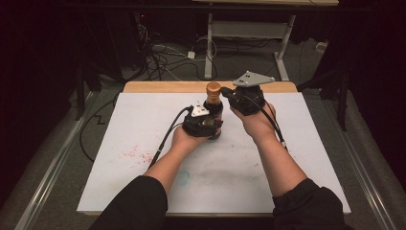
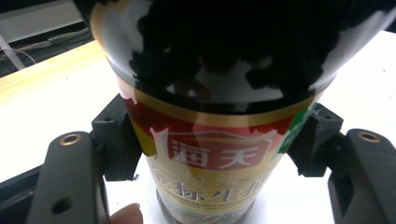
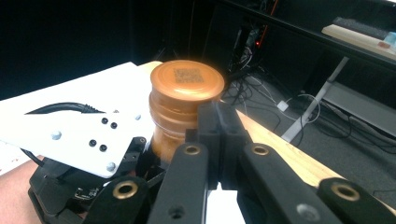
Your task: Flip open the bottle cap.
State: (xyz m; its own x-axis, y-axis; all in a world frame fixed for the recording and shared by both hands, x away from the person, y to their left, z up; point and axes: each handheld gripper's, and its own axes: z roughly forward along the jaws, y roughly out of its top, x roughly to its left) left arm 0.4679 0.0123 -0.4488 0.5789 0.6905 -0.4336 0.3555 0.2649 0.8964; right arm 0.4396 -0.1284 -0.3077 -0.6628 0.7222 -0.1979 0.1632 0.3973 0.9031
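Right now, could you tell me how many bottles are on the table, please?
1. The bottle stands upright near the far middle of the table, clamped at its body by the left gripper; the right gripper sits beside its cap.

Two black hand-held grippers, worn with dark sleeves

The left gripper is topped by a white plate with small dark screws, the right gripper by a grey three-cornered plate. Brass-ringed holes are seen in the black jaw arms. A black cable is trailed from each. Black sleeves are worn, seemingly pushed up the forearms.
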